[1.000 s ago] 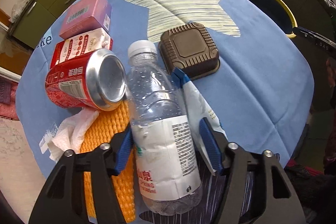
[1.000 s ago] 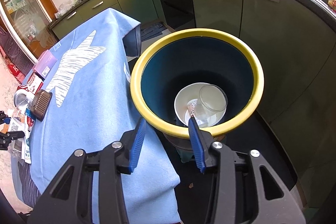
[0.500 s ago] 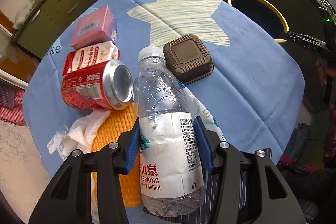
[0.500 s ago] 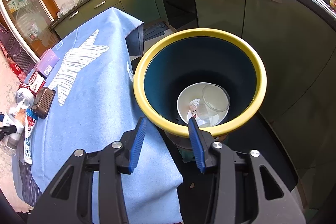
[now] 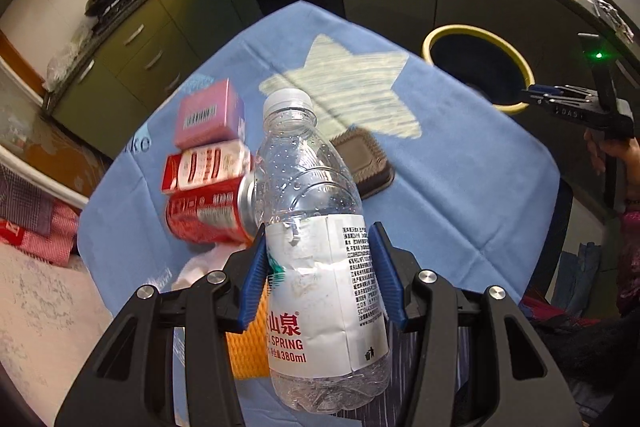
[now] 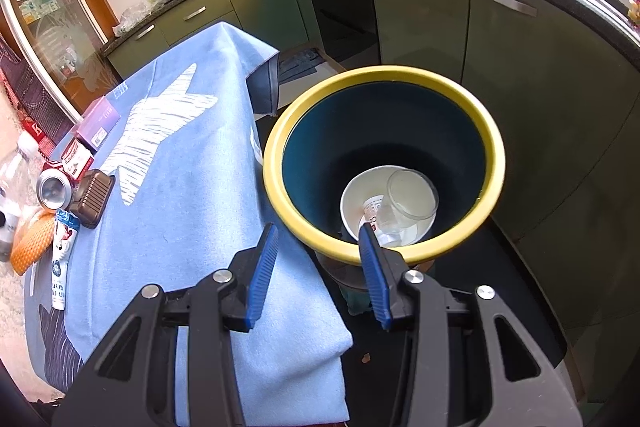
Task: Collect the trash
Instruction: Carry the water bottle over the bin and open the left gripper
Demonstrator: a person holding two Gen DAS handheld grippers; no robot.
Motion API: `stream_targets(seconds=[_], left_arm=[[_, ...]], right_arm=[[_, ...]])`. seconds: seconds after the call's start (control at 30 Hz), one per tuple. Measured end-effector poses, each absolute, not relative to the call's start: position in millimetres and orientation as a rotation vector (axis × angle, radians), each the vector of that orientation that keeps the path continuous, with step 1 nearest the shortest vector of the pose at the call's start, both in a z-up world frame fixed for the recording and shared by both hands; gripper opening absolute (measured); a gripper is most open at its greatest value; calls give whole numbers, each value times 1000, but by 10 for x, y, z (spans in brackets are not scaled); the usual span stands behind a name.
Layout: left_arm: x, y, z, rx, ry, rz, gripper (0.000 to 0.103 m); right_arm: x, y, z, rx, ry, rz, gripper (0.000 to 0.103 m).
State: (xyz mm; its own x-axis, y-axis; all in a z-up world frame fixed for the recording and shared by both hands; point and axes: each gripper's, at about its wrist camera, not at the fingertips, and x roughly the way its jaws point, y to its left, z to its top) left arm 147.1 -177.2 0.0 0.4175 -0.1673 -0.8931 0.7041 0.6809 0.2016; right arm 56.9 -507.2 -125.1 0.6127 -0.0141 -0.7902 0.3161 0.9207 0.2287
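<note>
Between our left gripper's (image 5: 318, 271) blue pads sits the bottle (image 5: 320, 259), clamped across its white label; the jaws have just been closing on it. It is clear of the blue cloth (image 5: 460, 195), cap (image 5: 288, 99) pointing away from us, and looks empty apart from droplets inside.

Under and beyond it on the cloth we see a red can (image 5: 208, 215) lying on its side, a red-and-white carton (image 5: 204, 167) just past the can, then a pink box (image 5: 210, 115). A brown tray (image 5: 368, 163) lies upside down to the right of the bottle. An orange mesh (image 5: 248, 347) and a white tissue (image 5: 200, 267) show beneath the left gripper. From the right wrist we also see a tube (image 6: 62, 251) lying beside the tray.

Our right gripper (image 6: 318, 267) hangs above the near rim of the bin (image 6: 496, 163), which stands on the floor beside the cloth-covered table. Its jaws stand apart with nothing between them. Inside the yellow-rimmed bin lie a white bowl (image 6: 356, 203) and a clear cup (image 6: 412, 195).
</note>
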Motion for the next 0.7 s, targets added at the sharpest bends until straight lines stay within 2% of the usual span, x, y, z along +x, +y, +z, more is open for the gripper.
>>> stream_targets(seconds=[0.2, 0.4, 0.53, 0.7], left_arm=[[1435, -2330, 205, 655, 931, -719, 49], [1486, -3318, 247, 707, 888, -898, 49], [1565, -4028, 59, 730, 963, -999, 49], [1734, -4888, -435, 773, 1109, -1064, 49]], right_arm=[[392, -5226, -1135, 366, 863, -245, 40], [191, -5512, -1139, 399, 849, -304, 40], [77, -5690, -1189, 425, 853, -333, 40], [-60, -5904, -1263, 461, 859, -371, 40]])
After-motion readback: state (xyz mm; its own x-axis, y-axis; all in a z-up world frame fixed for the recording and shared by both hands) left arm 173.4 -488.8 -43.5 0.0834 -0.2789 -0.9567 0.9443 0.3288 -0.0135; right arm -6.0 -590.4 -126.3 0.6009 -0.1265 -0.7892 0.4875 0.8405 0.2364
